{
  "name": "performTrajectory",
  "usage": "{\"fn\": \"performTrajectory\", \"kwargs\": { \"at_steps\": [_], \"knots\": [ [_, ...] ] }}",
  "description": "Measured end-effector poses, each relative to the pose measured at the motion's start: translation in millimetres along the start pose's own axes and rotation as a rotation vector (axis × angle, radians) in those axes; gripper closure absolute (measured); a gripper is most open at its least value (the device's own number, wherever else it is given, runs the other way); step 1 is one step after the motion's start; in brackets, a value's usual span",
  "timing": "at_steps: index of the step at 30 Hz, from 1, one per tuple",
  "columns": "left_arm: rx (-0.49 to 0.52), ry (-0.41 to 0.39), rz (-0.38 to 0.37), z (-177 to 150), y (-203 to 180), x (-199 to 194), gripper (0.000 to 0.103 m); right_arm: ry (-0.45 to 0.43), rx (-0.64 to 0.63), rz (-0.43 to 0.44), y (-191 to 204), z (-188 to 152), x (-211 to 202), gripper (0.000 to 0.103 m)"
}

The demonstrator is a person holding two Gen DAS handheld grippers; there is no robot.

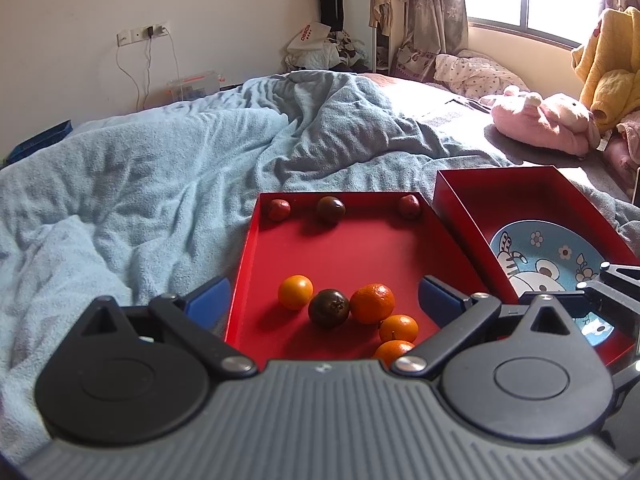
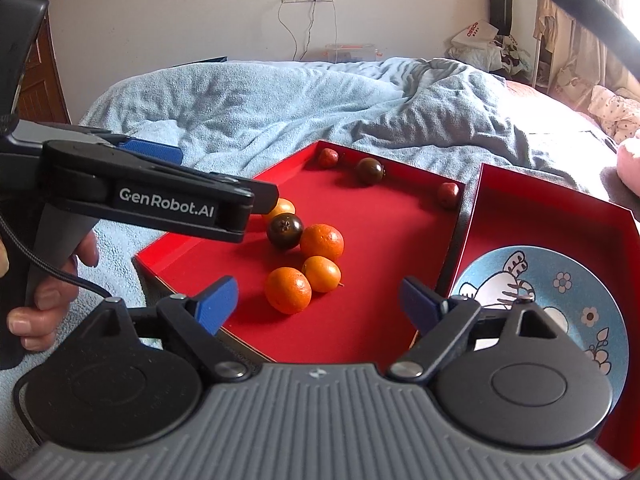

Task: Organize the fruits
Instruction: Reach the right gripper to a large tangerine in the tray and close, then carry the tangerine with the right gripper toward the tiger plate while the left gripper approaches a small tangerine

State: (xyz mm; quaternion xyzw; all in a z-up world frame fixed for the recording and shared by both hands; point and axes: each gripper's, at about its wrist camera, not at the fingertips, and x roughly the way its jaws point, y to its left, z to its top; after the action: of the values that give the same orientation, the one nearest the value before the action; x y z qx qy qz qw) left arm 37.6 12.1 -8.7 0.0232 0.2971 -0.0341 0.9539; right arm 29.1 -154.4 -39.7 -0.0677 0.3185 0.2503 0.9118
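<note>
On the bed's blue blanket [image 1: 160, 168] sit two red trays side by side. Four oranges [image 2: 322, 242] and a dark fruit [image 2: 285, 231] cluster in the shallow left tray [image 1: 344, 248]; two small red fruits, possibly plums [image 1: 279, 209], and another dark fruit [image 1: 331, 209] lie along its far wall. A cartoon plate [image 2: 560, 280] rests in the deeper tray [image 2: 532, 216]. Both left claw [image 1: 324, 300] and right claw [image 2: 318, 300] hover released, holding nothing.
</note>
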Motion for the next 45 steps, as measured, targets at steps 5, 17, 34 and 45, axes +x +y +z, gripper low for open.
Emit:
{"fn": "performTrajectory", "kwargs": {
  "at_steps": [5,17,34,45],
  "knots": [
    [-0.011,-0.009,-0.025,0.8,5.8,-4.4,0.005,0.026,-0.031,0.011,0.3,1.9,13.7,0.028],
    [-0.059,0.044,-0.020,2.9,21.9,0.5,0.017,0.144,-0.029,0.104,4.2,4.0,59.9,0.039],
    [-0.066,0.074,-0.057,-1.0,21.6,8.4,0.017,0.146,-0.009,0.105,4.5,-0.6,76.4,0.061],
    [0.051,0.102,-0.108,-2.8,-9.6,18.9,0.023,0.033,-0.105,-0.054,-11.4,-13.1,4.7,0.061]
  ]
}}
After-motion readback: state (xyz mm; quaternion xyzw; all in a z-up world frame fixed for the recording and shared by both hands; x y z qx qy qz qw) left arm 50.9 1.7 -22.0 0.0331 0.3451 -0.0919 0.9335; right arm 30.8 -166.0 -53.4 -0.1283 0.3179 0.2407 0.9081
